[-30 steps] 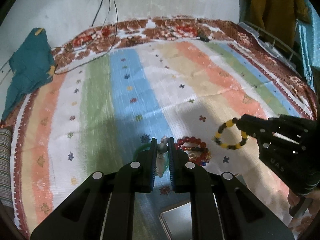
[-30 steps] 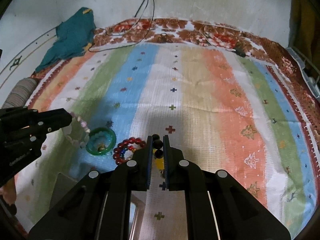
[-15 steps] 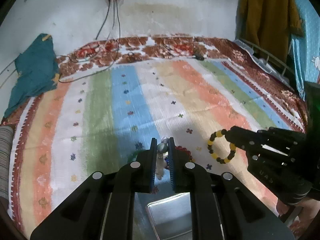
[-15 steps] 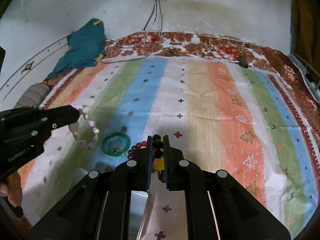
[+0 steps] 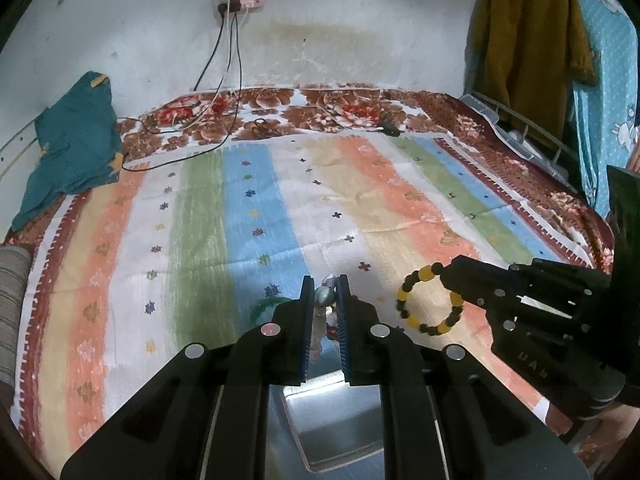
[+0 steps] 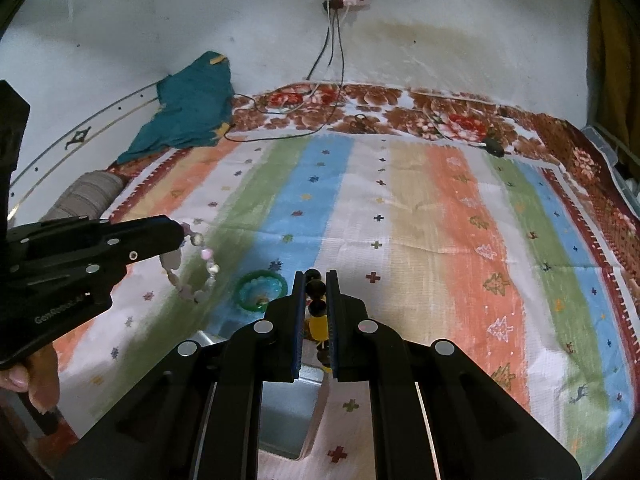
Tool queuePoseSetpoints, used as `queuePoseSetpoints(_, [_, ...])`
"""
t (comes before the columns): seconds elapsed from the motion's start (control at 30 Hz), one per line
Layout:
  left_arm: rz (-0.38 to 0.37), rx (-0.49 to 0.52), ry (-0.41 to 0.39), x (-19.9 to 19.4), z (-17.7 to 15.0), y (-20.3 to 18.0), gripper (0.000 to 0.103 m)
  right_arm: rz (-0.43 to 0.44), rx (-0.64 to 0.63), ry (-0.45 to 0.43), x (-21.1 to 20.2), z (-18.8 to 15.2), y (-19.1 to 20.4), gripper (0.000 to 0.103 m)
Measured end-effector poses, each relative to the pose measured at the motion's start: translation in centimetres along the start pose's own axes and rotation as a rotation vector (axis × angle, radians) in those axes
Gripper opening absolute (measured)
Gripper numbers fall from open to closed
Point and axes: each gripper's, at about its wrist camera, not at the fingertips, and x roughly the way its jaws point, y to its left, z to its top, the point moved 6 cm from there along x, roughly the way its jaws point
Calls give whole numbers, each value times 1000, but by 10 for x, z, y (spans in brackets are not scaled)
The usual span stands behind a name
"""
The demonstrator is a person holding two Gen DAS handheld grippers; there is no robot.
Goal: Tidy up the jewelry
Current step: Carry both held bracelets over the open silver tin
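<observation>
Nearest in, a shiny metal tray [image 5: 336, 424] sits on the bed right beneath both sets of fingers, its corner showing under the right pair too [image 6: 280, 412]; the left gripper [image 5: 325, 294] has its fingers clamped on a pale pink beaded bracelet [image 6: 196, 264], one greyish bead pinched at the tips and the rest dangling clear of the bedspread [image 5: 200, 240]; the right gripper [image 6: 316, 288] is clamped just as tightly on a black-and-yellow beaded bracelet [image 5: 430, 300], dark beads at the tips, a yellow one lower between the pads, the loop hanging free in the air; a hand [image 6: 38, 376] grips the left handle at the frame edge; just beyond the fingertips, lying flat on the striped cloth, a green bangle [image 6: 261, 290] sits a little left of the right fingers; a hint of red beads shows behind the left fingers, mostly hidden; further out the bedspread runs bare; at the far edge a teal cloth [image 5: 72, 152] lies crumpled to the left, and cables [image 5: 228, 80] drop from a wall socket [image 5: 242, 0]; far right, a mustard garment [image 5: 528, 40] hangs.
</observation>
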Motion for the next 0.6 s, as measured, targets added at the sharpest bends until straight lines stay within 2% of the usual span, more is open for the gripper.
queuePoseSetpoints(0.6, [-8, -25, 0, -23, -20, -8, 11, 42, -1, 8, -23, -22, 19, 11])
